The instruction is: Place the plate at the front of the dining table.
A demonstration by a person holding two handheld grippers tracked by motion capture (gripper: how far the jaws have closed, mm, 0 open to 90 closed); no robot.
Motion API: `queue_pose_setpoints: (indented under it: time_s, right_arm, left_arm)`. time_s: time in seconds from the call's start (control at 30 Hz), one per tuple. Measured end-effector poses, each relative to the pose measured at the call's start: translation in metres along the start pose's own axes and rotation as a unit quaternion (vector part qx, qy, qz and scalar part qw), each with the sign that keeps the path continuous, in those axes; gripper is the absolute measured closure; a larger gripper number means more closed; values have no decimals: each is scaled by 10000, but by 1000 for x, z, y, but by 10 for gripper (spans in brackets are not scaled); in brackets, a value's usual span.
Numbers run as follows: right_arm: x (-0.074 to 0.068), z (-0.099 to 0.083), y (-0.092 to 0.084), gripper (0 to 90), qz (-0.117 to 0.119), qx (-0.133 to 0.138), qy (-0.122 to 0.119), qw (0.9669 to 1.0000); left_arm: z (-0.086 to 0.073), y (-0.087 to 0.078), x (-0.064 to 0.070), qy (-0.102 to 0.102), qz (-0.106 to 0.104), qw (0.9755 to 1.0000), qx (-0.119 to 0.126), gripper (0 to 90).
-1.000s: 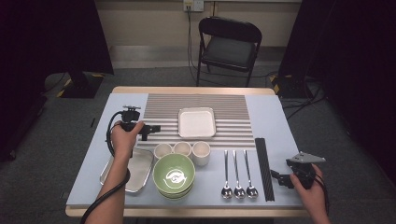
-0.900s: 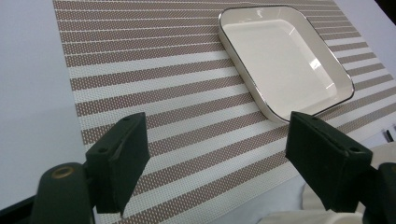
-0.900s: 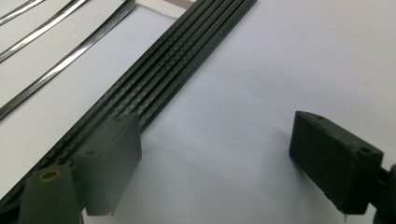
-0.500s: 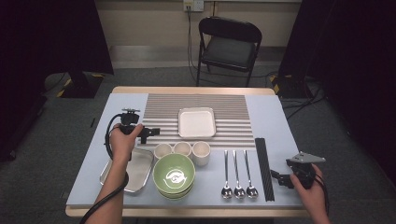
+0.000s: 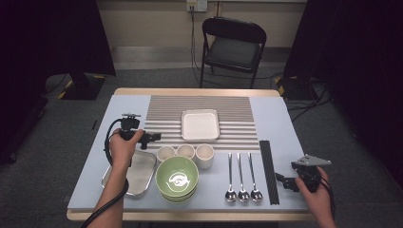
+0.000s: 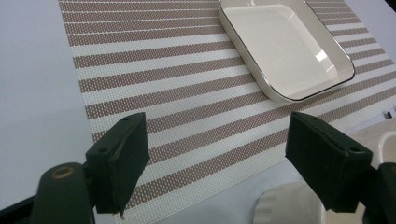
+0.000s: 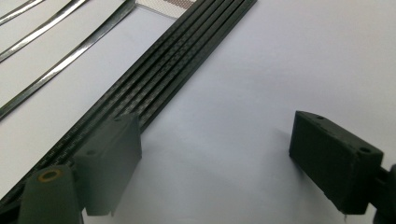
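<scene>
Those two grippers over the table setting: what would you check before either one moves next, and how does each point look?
1. Left gripper jaws open: ok, wide apart over the striped placemat.
2. Left jaws hold nothing: ok.
3. Square white dish clear of the left jaws: ok, it lies ahead.
4. Right gripper jaws open and holding nothing: ok.
5. Black chopsticks lying straight: ok, beside the right gripper's jaws.
6. Which thing comes next: cannot tell.
</scene>
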State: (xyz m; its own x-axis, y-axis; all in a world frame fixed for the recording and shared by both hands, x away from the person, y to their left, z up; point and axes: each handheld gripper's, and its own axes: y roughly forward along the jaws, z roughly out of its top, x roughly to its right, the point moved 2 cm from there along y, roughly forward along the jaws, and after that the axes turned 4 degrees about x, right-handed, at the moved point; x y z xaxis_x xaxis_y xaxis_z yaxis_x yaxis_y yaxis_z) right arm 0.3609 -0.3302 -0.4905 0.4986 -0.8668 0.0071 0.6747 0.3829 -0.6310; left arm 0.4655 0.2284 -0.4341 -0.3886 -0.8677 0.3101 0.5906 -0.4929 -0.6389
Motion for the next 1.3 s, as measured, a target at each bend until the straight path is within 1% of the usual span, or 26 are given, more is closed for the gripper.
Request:
queue_pose_setpoints:
  time_s: [0.07, 0.23, 0.33, 0.47, 0.53, 0.6, 0.63, 0.73, 0.87, 1.0, 1.03, 1.3]
  right_arm:
    - [0, 0, 0, 161, 0, 0, -2, 10000]
    - [0, 0, 0, 161, 1, -2, -1, 10000]
    - [0, 0, 0, 161, 0, 0, -2, 10000]
    - [0, 0, 0, 161, 0, 0, 0, 10000]
    - [0, 0, 0, 161, 4, 5, 0, 10000]
    - [0, 0, 0, 161, 5, 4, 0, 10000]
    - [0, 0, 0, 161, 7, 5, 0, 10000]
    - [0, 0, 0, 161, 1, -1, -1, 10000]
    - [0, 0, 0, 161, 0, -1, -1, 10000]
    - [0, 0, 0, 161, 3, 4, 0, 10000]
    - [0, 0, 0, 161, 5, 6, -1, 10000]
    - [0, 0, 0, 161, 0, 0, -1, 10000]
  left_arm:
    - [-1, -1, -1, 21, 10, 10000, -15, 211]
    - [-4, -3, -1, -1, 5, 10000, -3, 212]
    - [-5, -4, -2, 39, 36, 10000, -16, 212]
    - [-8, -6, -2, 18, -4, 10000, -25, 213]
    - [-9, -6, -3, 11, 11, 10000, -13, 213]
    - [-10, -7, -4, -29, -8, 10000, -6, 214]
    - [-10, -7, -5, 4, 23, 10000, -19, 214]
    - [-13, -7, -5, -27, 17, 10000, -38, 216]
    - [-16, -8, -7, 5, 33, 10000, -37, 219]
    - [-17, -9, -7, -73, -22, 10000, -24, 224]
    - [-17, -10, -7, -41, -27, 10000, -20, 225]
    - [-19, -15, -6, -33, -43, 10000, 5, 223]
